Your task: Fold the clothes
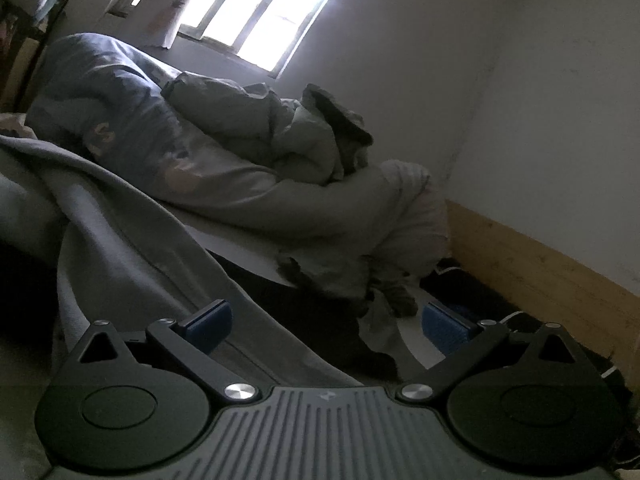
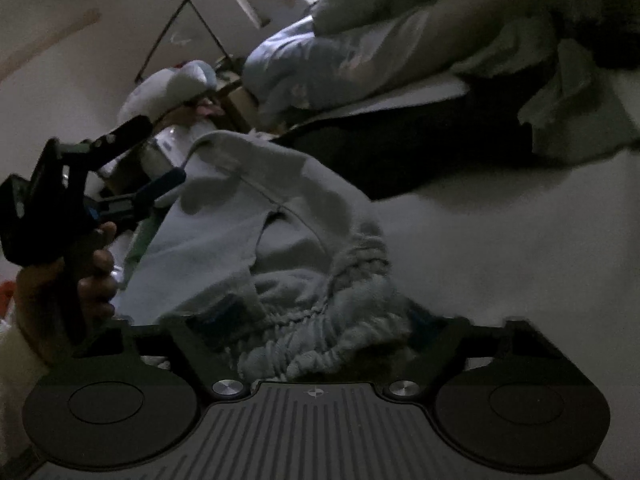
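Observation:
A pale grey-blue garment (image 2: 248,232) with a gathered elastic waistband (image 2: 340,312) lies bunched on the white surface (image 2: 500,260). My right gripper (image 2: 324,324) is low over it. The waistband is heaped between and over its fingers, which stand wide apart, and the cloth hides the pads. In the left wrist view the same garment (image 1: 120,232) drapes from the upper left down past the left finger. My left gripper (image 1: 326,328) is open, its blue pads far apart and pressing on nothing. In the right wrist view the left gripper (image 2: 164,150) is held by a hand (image 2: 92,276) at the garment's far edge.
A heap of quilts and clothes (image 1: 240,128) fills the back under a bright window (image 1: 260,8). A dark cloth (image 2: 400,152) lies past the garment. A wooden board (image 1: 540,256) runs along the wall at the right. Boxes and clutter (image 2: 180,92) stand at the far left.

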{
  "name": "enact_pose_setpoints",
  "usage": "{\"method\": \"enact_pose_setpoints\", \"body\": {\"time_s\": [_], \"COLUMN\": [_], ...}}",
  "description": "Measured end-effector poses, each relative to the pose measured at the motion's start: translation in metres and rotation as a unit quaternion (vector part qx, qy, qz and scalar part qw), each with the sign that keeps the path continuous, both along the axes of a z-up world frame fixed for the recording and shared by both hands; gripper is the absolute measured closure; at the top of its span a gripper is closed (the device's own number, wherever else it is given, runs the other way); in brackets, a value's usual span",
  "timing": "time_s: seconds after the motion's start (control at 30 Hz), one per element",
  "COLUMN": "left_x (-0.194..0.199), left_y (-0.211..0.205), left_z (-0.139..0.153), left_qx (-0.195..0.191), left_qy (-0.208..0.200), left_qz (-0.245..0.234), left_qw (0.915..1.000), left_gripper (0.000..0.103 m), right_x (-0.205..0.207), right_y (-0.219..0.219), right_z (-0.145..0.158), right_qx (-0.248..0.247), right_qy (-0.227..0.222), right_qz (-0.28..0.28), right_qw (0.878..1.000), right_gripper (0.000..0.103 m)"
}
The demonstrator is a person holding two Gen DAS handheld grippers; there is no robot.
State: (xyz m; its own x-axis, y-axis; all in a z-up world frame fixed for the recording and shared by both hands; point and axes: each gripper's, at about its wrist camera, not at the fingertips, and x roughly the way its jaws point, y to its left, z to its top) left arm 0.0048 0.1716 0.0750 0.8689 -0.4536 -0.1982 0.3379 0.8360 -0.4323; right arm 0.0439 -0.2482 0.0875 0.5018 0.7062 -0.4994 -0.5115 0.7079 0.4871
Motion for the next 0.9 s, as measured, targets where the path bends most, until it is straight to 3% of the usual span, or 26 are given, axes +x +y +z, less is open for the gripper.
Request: {"method": "enact_pose_setpoints", "body": {"time_s": [0.03, 0.07, 0.13, 0.27, 0.4, 0.67, 0.9], "left_x": [0.0, 0.0, -0.001, -0.003, -0.003, -0.002, -0.001], "left_y": [0.001, 0.001, 0.002, 0.003, 0.004, 0.0, 0.006], "left_z": [0.0, 0.0, 0.001, 0.001, 0.001, -0.001, -0.001], "left_qx": [0.0, 0.0, 0.0, 0.002, 0.002, 0.003, -0.016], "left_qy": [0.001, 0.002, 0.001, -0.003, -0.001, -0.002, 0.004], "left_qz": [0.001, 0.001, 0.001, 0.003, 0.003, 0.008, 0.013], "left_qw": [1.0, 1.0, 1.0, 1.0, 1.0, 1.0, 0.9998], "left_gripper": [0.0, 0.0, 0.0, 0.0, 0.0, 0.0, 0.0], "right_x": [-0.002, -0.003, -0.005, -0.022, -0.043, -0.034, -0.012], "right_y": [0.0, -0.001, -0.003, -0.019, -0.024, -0.005, -0.016], "right_z": [0.003, 0.006, 0.011, 0.016, 0.014, 0.004, -0.011], "right_qx": [-0.014, -0.031, -0.05, -0.068, -0.055, 0.033, 0.145], "right_qy": [-0.007, -0.014, -0.016, -0.002, 0.029, 0.049, 0.09], "right_qz": [-0.009, -0.016, -0.015, -0.067, -0.078, -0.072, -0.106], "right_qw": [1.0, 0.999, 0.999, 0.995, 0.995, 0.996, 0.98], "right_gripper": [0.057, 0.061, 0.059, 0.051, 0.051, 0.051, 0.051]}}
